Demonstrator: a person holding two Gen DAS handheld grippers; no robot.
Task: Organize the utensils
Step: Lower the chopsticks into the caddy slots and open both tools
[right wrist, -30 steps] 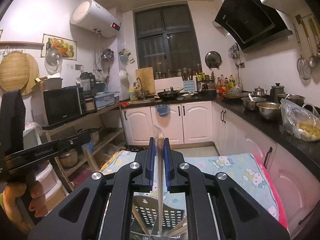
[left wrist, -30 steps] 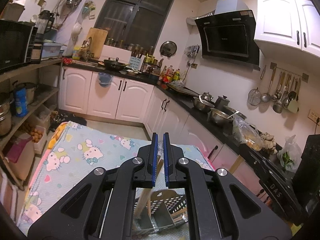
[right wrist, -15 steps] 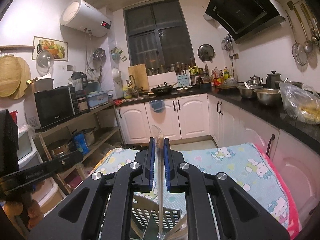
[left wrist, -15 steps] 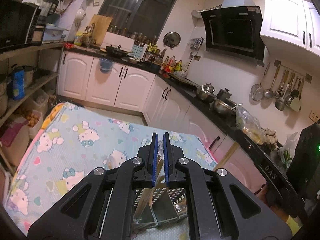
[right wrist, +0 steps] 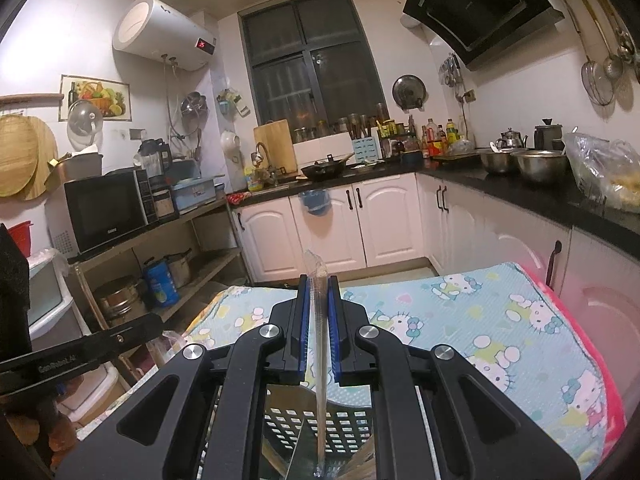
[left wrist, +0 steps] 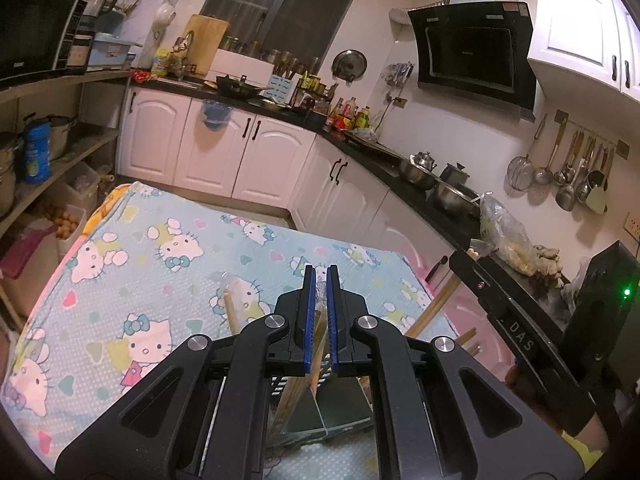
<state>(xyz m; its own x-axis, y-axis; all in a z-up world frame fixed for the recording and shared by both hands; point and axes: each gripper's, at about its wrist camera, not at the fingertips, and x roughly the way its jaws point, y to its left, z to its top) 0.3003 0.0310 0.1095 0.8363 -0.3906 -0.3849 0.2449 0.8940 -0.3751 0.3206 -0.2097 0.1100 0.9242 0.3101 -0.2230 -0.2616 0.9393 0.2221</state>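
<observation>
Fingers of our right gripper (right wrist: 318,320) pinch a wrapped straw (right wrist: 319,344) upright over the slotted utensil holder (right wrist: 320,424) – its tip inside. Our left gripper (left wrist: 319,316) is clamped on wrapped chopsticks (left wrist: 316,344) leaning into the holder on the cartoon-cat cloth (left wrist: 152,272).

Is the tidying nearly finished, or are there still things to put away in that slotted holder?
Partly done: wooden chopsticks already stand in the slotted utensil holder on the cartoon-cat cloth. In hand: the right claw is shut on a plastic-wrapped stick whose tip dips into the holder; the left claw pinches another wrapped piece above it. Left: letting both go. I see no other loose utensils on the cloth.
</observation>
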